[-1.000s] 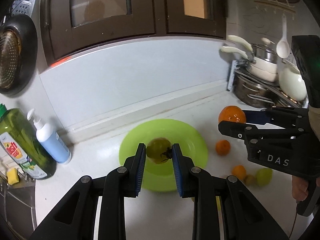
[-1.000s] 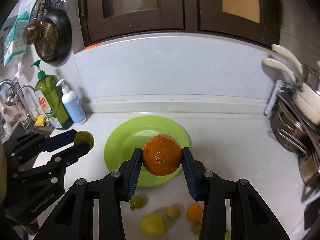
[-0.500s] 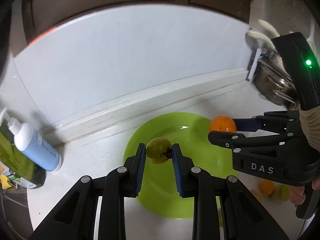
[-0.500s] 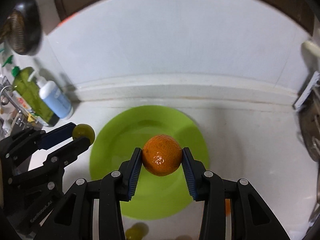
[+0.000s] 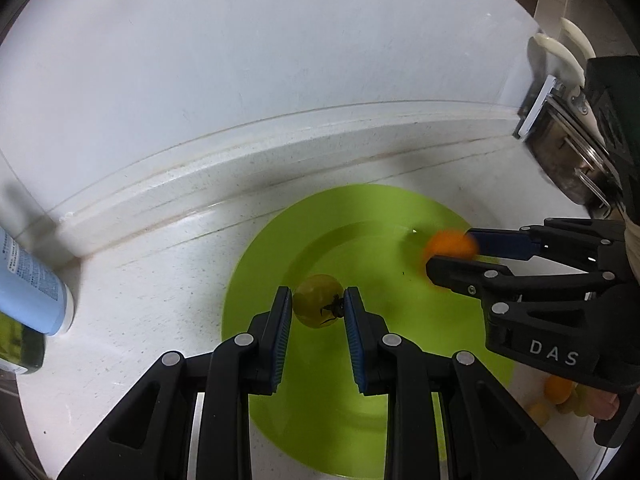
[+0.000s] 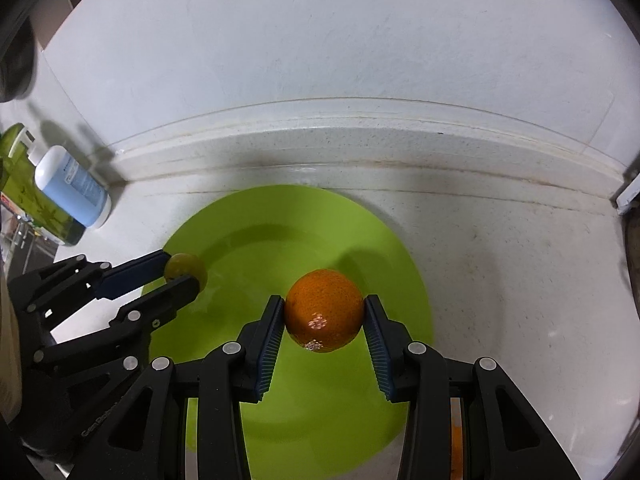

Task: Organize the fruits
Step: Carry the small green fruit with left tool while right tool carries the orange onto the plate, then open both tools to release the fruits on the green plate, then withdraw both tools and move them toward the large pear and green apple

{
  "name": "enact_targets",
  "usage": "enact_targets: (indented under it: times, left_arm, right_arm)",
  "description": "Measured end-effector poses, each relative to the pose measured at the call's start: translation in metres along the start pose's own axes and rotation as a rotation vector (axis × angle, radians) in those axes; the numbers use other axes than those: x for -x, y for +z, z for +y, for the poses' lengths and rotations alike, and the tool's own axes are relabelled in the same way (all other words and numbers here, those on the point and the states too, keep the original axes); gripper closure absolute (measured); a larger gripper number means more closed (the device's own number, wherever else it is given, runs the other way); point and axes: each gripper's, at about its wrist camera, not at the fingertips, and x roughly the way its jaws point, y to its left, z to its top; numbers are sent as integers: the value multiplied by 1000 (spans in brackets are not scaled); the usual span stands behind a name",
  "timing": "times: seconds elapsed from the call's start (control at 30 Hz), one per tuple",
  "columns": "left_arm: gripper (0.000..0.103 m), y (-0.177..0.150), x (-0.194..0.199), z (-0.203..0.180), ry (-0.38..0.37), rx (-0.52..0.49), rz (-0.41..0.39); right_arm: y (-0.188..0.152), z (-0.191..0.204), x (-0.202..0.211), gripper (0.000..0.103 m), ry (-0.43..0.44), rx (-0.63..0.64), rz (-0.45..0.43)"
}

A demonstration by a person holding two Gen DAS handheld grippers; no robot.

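Fruit sits in both pairs of tongs above a round lime-green plastic plate [image 6: 404,280] that lies on a speckled white stone counter [image 6: 520,280] against a pale wall. The left gripper [image 5: 316,308], black with blue ribbed pads, is squeezed down narrow on a small yellow-green round fruit with a dark stalk end [image 5: 318,306]; both pads press against its sides and it hangs over the left part of the plate's well. From the right wrist view the same left gripper [image 6: 182,272] reaches in from the left edge, the little green fruit [image 6: 185,268] pinched at its tip over the plate's left rim area. The right gripper [image 6: 324,324] stands a little wider and is clamped on a round orange mandarin with pitted glossy skin [image 6: 323,316], a pad on each flank, held over the middle of the plate. In the left wrist view the right gripper [image 5: 448,252] enters from the right, and the mandarin [image 5: 450,245] at its tip is blurred. Whether either fruit touches the plate cannot be told. A pale blue plastic bottle [image 6: 74,188] stands at the counter's left beside a green bottle [image 6: 24,184]. Beyond the plate's lower right rim a few small orange and yellow fruits [image 5: 558,390] lie on the counter, partly hidden behind the right gripper's body. Metal cookware with cream handles [image 5: 568,140] sits at the far right
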Motion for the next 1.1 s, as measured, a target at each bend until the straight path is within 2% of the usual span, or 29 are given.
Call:
enact_targets:
  times: [0.13,0.23,0.43,0.77,0.83,0.97,1.1]
  left_arm:
    - [75,2,-2,2,-1,22,7]
    - [71,3,3,1,26,30,3]
    - [68,-4,33,-4,53,6,-29]
    - [61,-24,116,-29,70,-39,-165]
    - [60,-27,130,-34,70,-46,-182]
    - [57,-36,155,-45,55,-44,-214]
    - [53,-45,175,-62,44,-61,-238]
  right_arm:
    - [3,2,0,61,-10,10,-16]
    - [3,0,4,61,-5,9,-22]
    - [-9,2,22,61,-8,16,-45]
    - [-41,15,102,60,-52,77,-183]
    - [-47,15,115,56,-53,73,-201]
    - [-63,17,142,55,-57,66,-250]
    - [-83,13,167,47,-85,50,-295]
